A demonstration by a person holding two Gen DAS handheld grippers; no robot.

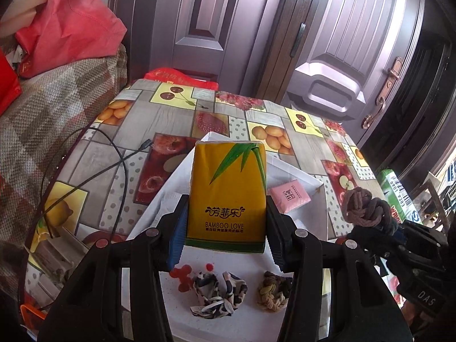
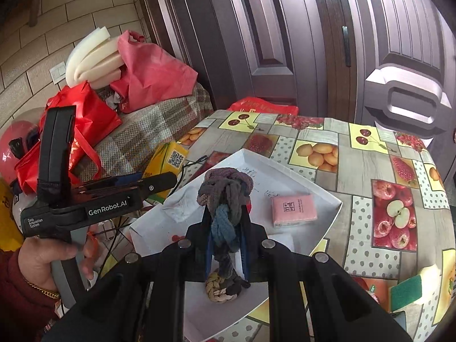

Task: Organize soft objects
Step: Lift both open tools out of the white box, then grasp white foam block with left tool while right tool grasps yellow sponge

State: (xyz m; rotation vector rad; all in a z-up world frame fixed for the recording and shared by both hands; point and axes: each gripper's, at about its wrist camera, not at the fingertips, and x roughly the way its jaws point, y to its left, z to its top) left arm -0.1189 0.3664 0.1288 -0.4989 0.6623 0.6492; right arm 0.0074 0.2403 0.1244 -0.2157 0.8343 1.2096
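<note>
The left gripper is holding a yellow tissue pack between its two blue pads; the jaws are standing partly open, as wide as the pack, and they are pressing on its two sides; the pack is standing upright above a white tray which is lying on a table with a fruit-pattern cloth; the right gripper is gripping a braided fabric knot, brown-purple on top and blue lower down; its jaws are almost fully closed on the thin part of the knot, and the thick end is sticking out beyond the fingertips; in the white tray a pink packet is lying flat near the far right side; a black-and-white fabric ball and a beige braided knot are lying side by side, a little apart, near the front of the tray; red stains are showing on the tray floor just beside the fabric ball; a black cable is lying on the cloth left of the tray; a person's hand is holding the handle of the left gripper
</note>
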